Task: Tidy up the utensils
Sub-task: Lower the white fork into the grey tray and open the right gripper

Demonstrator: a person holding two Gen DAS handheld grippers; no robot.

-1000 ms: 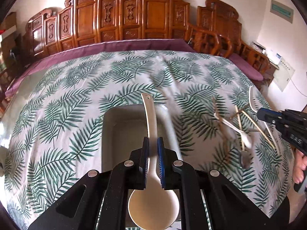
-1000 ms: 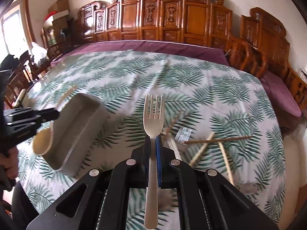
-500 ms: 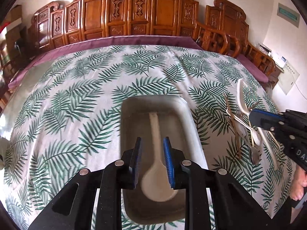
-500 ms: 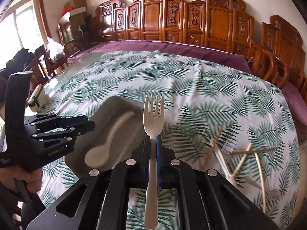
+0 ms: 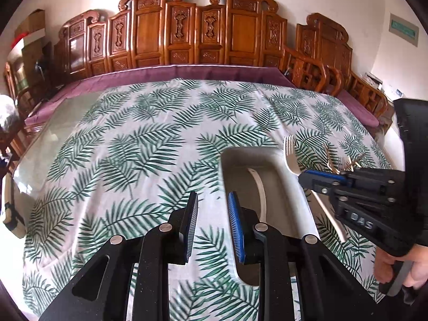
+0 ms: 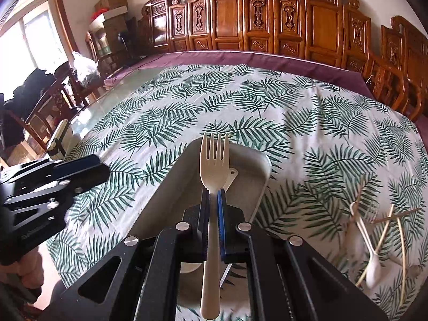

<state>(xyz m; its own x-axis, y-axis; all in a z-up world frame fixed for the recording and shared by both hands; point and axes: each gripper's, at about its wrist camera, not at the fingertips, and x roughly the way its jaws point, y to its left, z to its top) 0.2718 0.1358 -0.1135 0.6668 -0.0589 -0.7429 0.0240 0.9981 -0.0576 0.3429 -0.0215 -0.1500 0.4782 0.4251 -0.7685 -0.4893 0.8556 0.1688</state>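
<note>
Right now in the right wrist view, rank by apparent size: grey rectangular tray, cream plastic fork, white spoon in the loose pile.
1. Grey rectangular tray
2. Cream plastic fork, enlarged by nearness to the camera
3. White spoon, farther off, so true size unsure

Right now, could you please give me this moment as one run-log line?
left gripper: open, empty, jaws just opened | cream plastic spoon: in grey rectangular tray | right gripper: shut on cream plastic fork, above tray
</note>
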